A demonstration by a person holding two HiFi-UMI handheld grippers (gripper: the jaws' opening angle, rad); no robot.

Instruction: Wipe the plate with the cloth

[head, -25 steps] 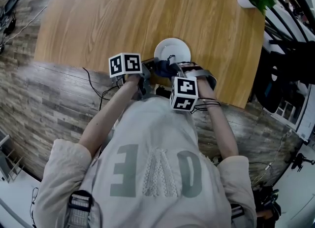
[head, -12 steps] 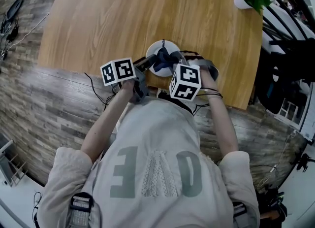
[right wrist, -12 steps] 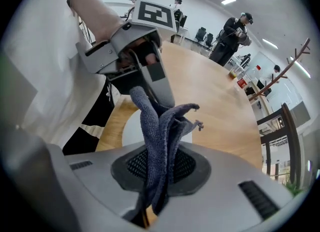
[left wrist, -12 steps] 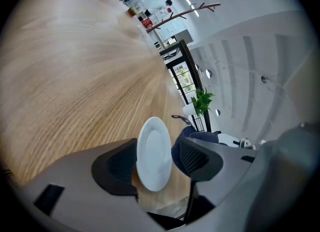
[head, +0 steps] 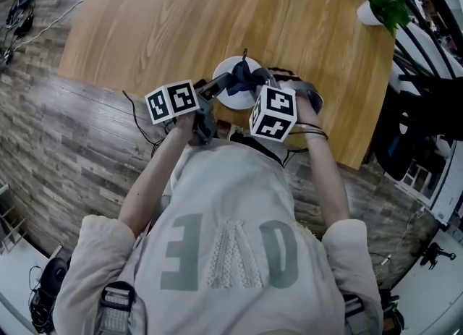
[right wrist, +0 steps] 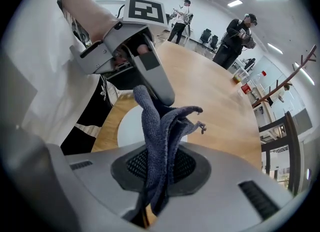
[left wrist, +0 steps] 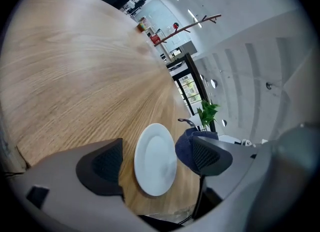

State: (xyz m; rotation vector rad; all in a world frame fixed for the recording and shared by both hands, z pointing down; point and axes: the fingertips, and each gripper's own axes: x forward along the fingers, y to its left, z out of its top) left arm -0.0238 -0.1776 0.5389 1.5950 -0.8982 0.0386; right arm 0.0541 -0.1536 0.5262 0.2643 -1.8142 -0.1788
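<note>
Presently: one left claw, jaws wide apart, having just been opening, nothing gripped. One round white plate, lying flat on the light wooden worktop, just ahead of that claw and framed between its two pads, touching neither. One right claw, clamped on a dark blue knitted cloth, which stands out bunched from between its jaws, close beside the left claw and by the plate's rim.

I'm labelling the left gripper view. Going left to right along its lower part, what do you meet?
Dark ribbed pad → white plate → blue cloth → the other pad.
</note>
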